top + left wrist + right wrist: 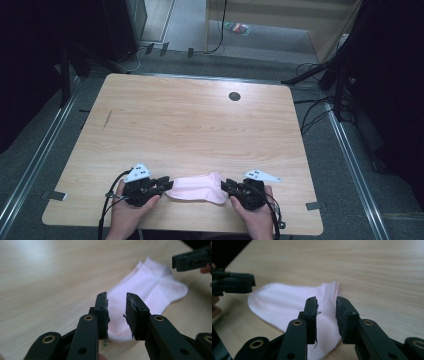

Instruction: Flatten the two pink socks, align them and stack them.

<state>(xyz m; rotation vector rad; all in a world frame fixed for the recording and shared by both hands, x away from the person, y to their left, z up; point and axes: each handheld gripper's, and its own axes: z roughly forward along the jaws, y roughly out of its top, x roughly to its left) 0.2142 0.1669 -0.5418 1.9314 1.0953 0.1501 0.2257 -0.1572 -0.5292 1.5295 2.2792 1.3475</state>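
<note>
A pale wooden table [190,125] stands on a grey floor, most of its top bare, with a small dark round disc [234,96] near the far edge. A pink sock [197,188] lies flat close to the near edge, its long axis running left to right; which end is the toe is hard to tell from above. The left gripper [167,186] sits at the sock's left end and the right gripper [226,186] at its right end, each with jaws narrowly parted, holding nothing.
</note>
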